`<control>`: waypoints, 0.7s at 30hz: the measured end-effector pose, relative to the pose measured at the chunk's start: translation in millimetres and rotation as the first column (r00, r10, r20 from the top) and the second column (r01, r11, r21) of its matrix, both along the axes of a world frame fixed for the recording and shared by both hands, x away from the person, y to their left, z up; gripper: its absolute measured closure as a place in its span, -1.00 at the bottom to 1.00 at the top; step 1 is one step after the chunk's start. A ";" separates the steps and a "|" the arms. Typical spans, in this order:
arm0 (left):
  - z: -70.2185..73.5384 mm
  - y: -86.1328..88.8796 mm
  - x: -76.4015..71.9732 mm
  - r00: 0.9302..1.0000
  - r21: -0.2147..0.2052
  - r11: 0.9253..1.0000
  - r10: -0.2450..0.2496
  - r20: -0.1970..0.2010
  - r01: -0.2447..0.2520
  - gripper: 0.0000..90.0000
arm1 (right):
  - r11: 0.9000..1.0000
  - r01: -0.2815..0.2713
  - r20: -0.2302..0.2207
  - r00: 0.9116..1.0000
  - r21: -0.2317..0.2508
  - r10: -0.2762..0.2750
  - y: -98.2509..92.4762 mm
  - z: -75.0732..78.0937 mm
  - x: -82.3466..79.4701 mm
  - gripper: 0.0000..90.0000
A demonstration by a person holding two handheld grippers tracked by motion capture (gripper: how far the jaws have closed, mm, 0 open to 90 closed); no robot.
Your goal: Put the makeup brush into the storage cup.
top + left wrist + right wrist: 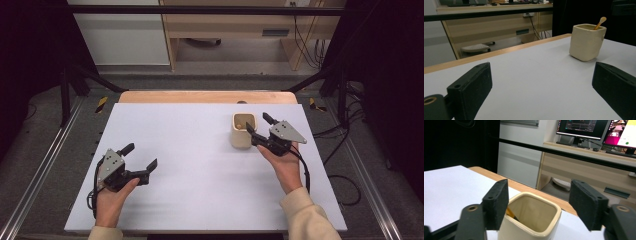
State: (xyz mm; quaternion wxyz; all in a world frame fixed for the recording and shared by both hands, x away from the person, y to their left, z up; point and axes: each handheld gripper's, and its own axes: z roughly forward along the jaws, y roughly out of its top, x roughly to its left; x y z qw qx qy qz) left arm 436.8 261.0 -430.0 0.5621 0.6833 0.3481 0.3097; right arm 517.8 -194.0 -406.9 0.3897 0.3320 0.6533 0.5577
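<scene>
White table (200,165), cream cup (241,131) upright, wooden spoon (600,22) leaning inside

High view: table (190,165) evenly and brightly lit from above, shadows soft and faint, surroundings falling to near black at both sides; overall definition low and slightly soft. Left gripper view: cup (587,42) fairly sharp with a soft shadow at its base, near jaws blurred. Right gripper view: jaws and cup soft, monitors (596,128) glaring, left background dark.
</scene>
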 end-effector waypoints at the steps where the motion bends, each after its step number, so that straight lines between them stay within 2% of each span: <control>1: 0.0 -0.1 0.0 1.000 -0.001 1.000 -0.001 0.000 0.001 -0.96 | 1.000 0.004 -0.004 1.000 0.003 -0.004 -0.1 0.4 -0.3 -0.44; 5: -0.1 -0.4 0.0 1.000 -0.002 1.000 -0.003 0.000 0.003 -0.97 | 1.000 0.011 -0.022 1.000 0.013 -0.011 -1.8 1.6 -0.8 -0.57; 7: -0.1 -0.4 0.0 1.000 -0.004 1.000 -0.003 0.001 0.003 -0.97 | 1.000 0.011 -0.031 0.999 0.019 -0.010 -2.4 2.0 -0.9 -0.57; 9: -0.1 -0.3 0.0 1.000 -0.002 1.000 -0.003 0.002 0.003 -0.97 | 1.000 0.015 -0.026 1.000 0.012 -0.015 -3.2 2.3 -1.2 -0.61; 16: -0.4 0.6 -0.2 1.000 -0.001 1.000 -0.006 0.002 0.006 -0.97 | 0.999 0.001 -0.066 0.998 0.039 0.002 -5.2 3.6 -2.5 -0.79; 21: -0.7 2.7 -0.2 1.000 -0.007 1.000 -0.002 0.004 0.002 -0.97 | 0.999 -0.009 -0.079 0.997 0.035 0.012 -6.4 4.7 -4.6 -0.87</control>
